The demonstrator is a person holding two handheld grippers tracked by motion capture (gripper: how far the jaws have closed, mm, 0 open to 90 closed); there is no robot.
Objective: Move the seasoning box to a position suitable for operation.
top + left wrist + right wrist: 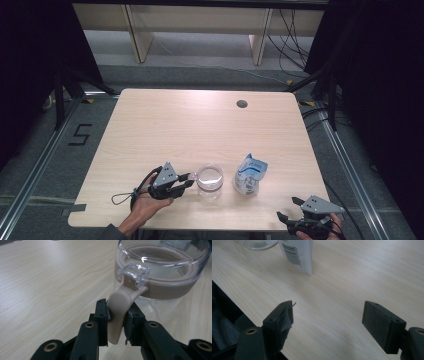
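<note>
Left gripper [190,180] sits near the front edge of the wooden table [165,125], left of centre, w/ its jaws pinched on the beige tab [118,312] of a clear jar [209,179]; in the left gripper view both black pads press on the tab from either side, and the tab runs up to a clear latch [134,273] on the jar's beige rim band. Jar stands upright on the table just right of that gripper. Just beside the jar, to its right and not touching, stands a white & blue pouch [249,174], top open, leaning a bit. Right gripper [289,210] is at the front right corner of the table, well apart from the pouch, jaws spread wide w/ nothing between them; right gripper view shows bare tabletop between the pads, the pouch's barcode side [295,255] farther off
</note>
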